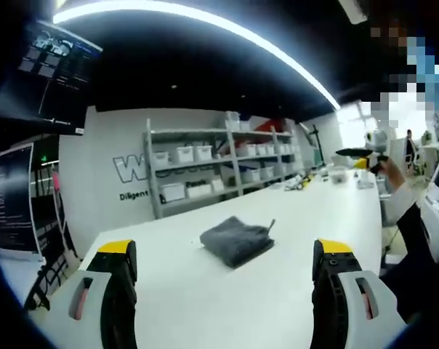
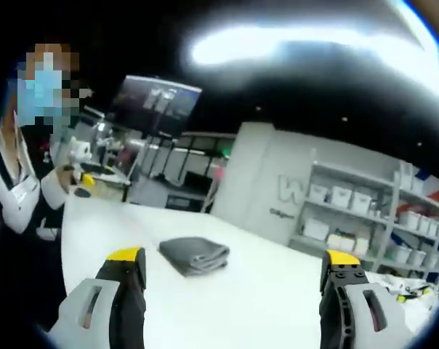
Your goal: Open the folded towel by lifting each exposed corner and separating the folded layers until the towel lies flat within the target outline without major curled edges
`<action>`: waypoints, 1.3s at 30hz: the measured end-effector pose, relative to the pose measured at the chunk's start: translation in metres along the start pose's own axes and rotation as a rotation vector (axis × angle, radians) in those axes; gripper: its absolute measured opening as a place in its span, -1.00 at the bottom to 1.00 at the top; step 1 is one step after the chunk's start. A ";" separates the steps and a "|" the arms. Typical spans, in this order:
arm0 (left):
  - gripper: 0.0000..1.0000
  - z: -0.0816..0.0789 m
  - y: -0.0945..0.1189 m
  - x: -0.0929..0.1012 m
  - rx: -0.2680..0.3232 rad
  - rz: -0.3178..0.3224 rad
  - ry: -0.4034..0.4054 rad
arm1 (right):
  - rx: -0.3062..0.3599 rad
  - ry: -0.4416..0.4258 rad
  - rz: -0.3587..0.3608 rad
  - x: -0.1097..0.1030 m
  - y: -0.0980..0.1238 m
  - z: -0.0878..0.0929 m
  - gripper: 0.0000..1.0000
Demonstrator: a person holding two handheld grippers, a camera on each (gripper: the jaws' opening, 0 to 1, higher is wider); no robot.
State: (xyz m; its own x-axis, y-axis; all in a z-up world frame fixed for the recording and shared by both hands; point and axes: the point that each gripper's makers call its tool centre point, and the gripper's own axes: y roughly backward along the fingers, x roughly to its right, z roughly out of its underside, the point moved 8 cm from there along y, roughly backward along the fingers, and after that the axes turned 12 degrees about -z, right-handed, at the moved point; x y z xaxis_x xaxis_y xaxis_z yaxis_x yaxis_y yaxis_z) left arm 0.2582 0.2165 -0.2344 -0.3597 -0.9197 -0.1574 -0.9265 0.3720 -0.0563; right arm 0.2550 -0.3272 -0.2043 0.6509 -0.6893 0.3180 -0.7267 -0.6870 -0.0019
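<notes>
Lying folded in a compact grey bundle on the white table (image 1: 205,291), the towel (image 1: 236,241) is untouched, well ahead of both tools; no corner lifted, no layer separated. Left gripper (image 1: 224,273) and right gripper (image 2: 234,280) are spread wide, holding nothing; the whole unfolding remains, by my judgement.

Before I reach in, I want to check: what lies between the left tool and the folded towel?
Only bare white table. In the left gripper view, nothing stands between the open left tool and the grey towel.
</notes>
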 end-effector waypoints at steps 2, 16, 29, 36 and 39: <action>0.99 0.002 -0.001 -0.001 -0.006 0.000 0.002 | -0.009 -0.002 0.007 -0.002 -0.005 0.005 0.99; 0.99 0.007 -0.008 0.003 -0.023 -0.009 -0.010 | -0.058 -0.005 -0.028 -0.006 -0.034 0.025 0.99; 0.99 0.019 -0.022 0.010 -0.034 0.024 0.022 | -0.111 -0.004 -0.062 -0.011 -0.059 0.037 0.99; 0.99 0.026 -0.029 0.008 -0.026 0.022 0.044 | -0.114 -0.025 -0.075 -0.015 -0.063 0.042 0.99; 0.99 0.029 -0.031 0.008 -0.029 0.021 0.052 | -0.112 -0.029 -0.060 -0.017 -0.065 0.041 0.99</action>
State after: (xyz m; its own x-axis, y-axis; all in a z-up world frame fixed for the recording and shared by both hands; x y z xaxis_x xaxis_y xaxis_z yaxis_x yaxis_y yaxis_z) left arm 0.2876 0.2009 -0.2628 -0.3837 -0.9172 -0.1070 -0.9212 0.3883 -0.0248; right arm 0.3005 -0.2801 -0.2486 0.6990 -0.6550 0.2868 -0.7050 -0.6985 0.1227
